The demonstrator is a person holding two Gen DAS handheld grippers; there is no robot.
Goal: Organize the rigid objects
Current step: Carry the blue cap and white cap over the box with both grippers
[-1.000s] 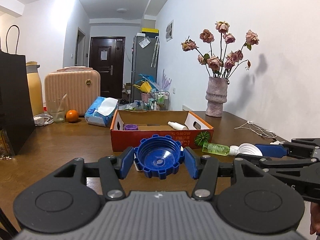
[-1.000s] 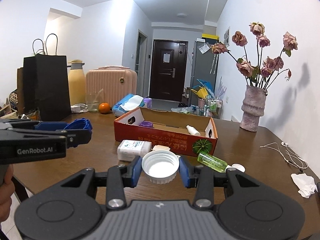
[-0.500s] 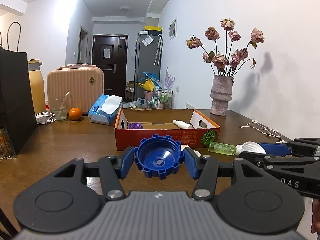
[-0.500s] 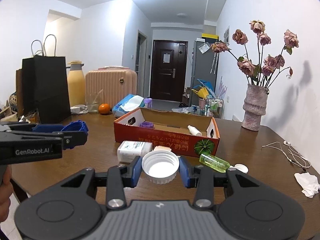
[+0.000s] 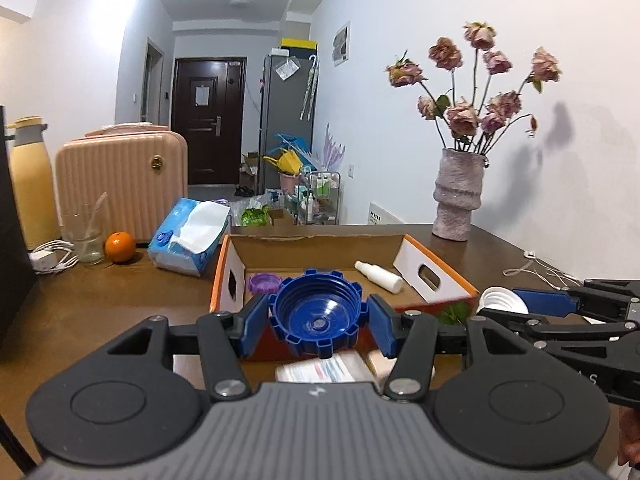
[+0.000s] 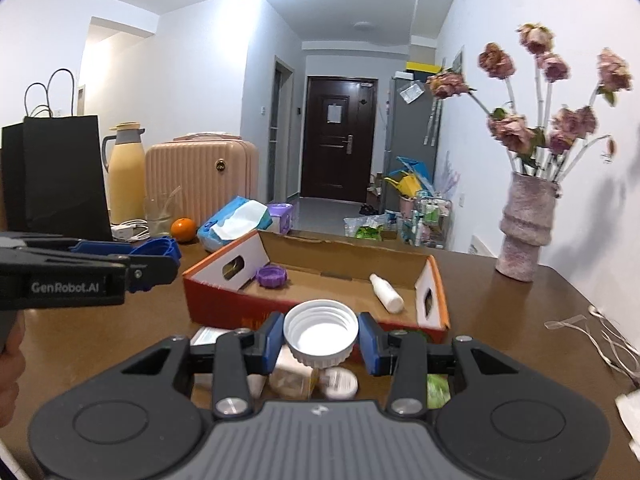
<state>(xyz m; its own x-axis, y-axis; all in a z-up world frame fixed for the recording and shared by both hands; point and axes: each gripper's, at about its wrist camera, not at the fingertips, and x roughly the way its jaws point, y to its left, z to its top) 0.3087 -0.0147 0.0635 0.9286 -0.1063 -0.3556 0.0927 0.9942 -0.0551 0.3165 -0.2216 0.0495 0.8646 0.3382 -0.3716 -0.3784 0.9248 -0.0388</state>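
My left gripper (image 5: 318,322) is shut on a blue ridged cap (image 5: 319,316), held above the near wall of the orange cardboard box (image 5: 236,258). My right gripper (image 6: 320,338) is shut on a white cap (image 6: 320,330), also above the box's near wall (image 6: 224,304). The box holds a purple cap (image 5: 263,283) and a small white bottle (image 5: 379,277). In the right wrist view the left gripper (image 6: 154,256) with its blue cap is at the left. A white packet (image 5: 324,372) and small items lie on the table below the grippers.
A pink vase with dried roses (image 5: 458,200) stands at the back right. A tissue pack (image 5: 188,236), an orange (image 5: 119,247), a glass (image 5: 86,236), a yellow flask (image 6: 126,176) and a black bag (image 6: 56,176) are at the left. White cables (image 6: 600,336) lie at the right.
Both grippers have moved forward and up toward the box, each still holding its cap. The box looks larger and its inside shows more.
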